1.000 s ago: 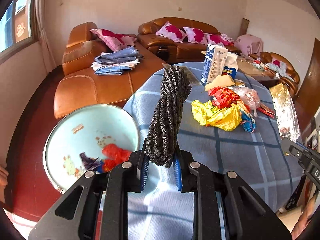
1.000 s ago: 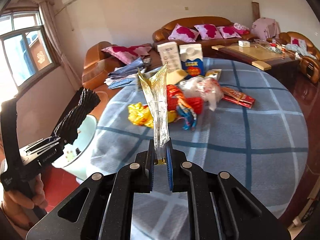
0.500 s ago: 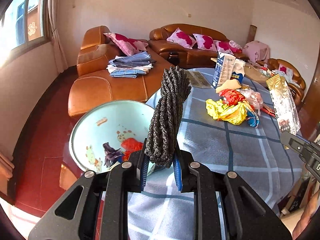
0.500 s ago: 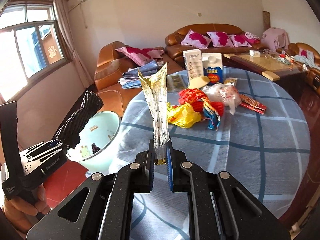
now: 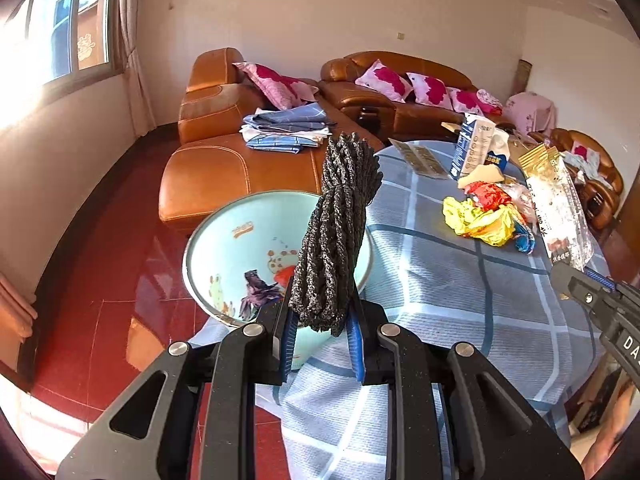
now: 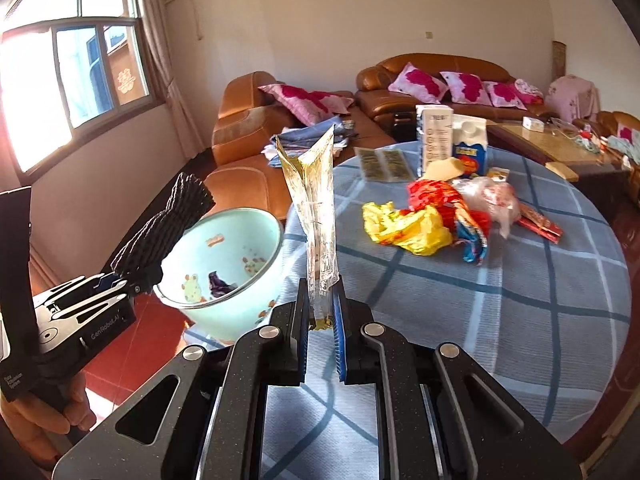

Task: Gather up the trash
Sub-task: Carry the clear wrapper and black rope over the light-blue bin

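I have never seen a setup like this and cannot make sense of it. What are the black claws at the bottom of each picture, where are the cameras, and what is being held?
There is no robot here. A person holds a hand-operated two-finger gripper in each hand, and each carries a wide-angle camera looking out along its fingers. So one picture is the left gripper's view and the other the right gripper's.

The left gripper is shut on a dark rope bundle. The right is shut on a gold wrapper. In the right view you can also see the left gripper out to the side, in the person's hand.

Beside the table stands a pale blue basin with some scraps inside. On the checked cloth lie crumpled bags and two cartons.
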Motion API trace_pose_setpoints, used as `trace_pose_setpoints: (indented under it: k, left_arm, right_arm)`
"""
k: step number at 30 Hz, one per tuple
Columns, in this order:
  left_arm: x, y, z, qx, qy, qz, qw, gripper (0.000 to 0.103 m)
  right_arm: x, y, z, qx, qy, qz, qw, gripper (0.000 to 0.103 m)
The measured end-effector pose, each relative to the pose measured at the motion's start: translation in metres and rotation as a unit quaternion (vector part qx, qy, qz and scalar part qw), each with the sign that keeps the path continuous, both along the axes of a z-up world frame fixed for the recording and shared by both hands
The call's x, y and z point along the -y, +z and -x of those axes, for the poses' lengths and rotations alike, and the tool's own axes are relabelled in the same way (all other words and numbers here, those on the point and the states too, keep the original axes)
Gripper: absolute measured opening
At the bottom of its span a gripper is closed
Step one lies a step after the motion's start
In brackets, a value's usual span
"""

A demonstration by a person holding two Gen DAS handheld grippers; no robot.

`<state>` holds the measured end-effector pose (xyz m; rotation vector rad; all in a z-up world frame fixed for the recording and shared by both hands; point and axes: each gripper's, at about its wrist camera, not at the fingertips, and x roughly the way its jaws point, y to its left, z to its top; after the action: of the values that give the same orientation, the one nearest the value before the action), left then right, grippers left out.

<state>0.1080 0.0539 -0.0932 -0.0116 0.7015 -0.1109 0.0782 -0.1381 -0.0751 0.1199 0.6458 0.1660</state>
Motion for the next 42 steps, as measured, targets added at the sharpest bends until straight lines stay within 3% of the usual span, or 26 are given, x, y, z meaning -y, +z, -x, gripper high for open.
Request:
trace_pose_setpoints:
  k: [25,42]
  left_arm:
    - [-0.045,-0.013,-0.022,-0.011,0.051,0.005,0.9986,0.022]
    - [-0.060,-0.040,-0.059,-0.044,0.068,-0.005,0.9967,0.022]
  right_arm:
    - [-0.075,0.000,-0.049,-0.008,0.061,0.019,0.998,0.012]
    - [-0.114,-0.035,-0.102,-0.051,0.077,0.036,0.995,0.012]
